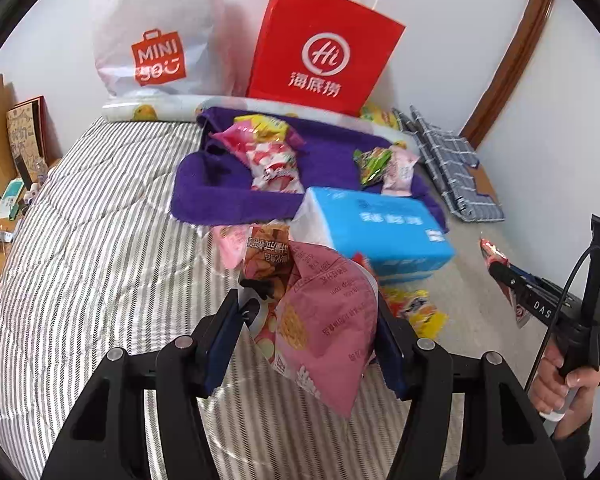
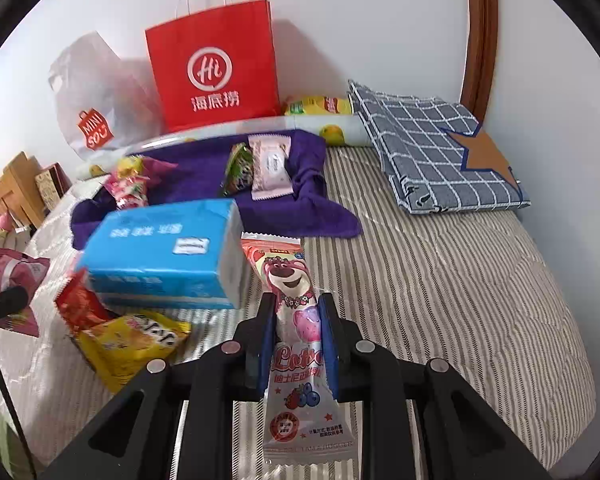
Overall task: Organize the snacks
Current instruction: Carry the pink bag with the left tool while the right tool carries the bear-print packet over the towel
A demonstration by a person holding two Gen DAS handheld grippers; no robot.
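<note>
My left gripper (image 1: 308,312) is shut on a pink chip bag (image 1: 320,320) and holds it above the striped bed. My right gripper (image 2: 298,308) is shut on a long Lotso bear snack packet (image 2: 292,320); it also shows at the right of the left wrist view (image 1: 496,260). A purple towel (image 1: 220,196) lies at the back with pink and yellow snacks (image 1: 268,152), a green packet (image 1: 372,164) and a pink wipes-like pack (image 1: 398,170) on it. A yellow packet (image 2: 128,344) and a red packet (image 2: 80,308) lie in front of the blue tissue pack (image 2: 160,252).
A red paper bag (image 1: 324,52) and a white MINISO plastic bag (image 1: 156,32) stand against the back wall. A folded blue checked cloth (image 2: 440,152) lies at the back right. A yellow-green pack (image 2: 320,106) sits behind the pillow. A wooden nightstand (image 1: 4,152) is at the left.
</note>
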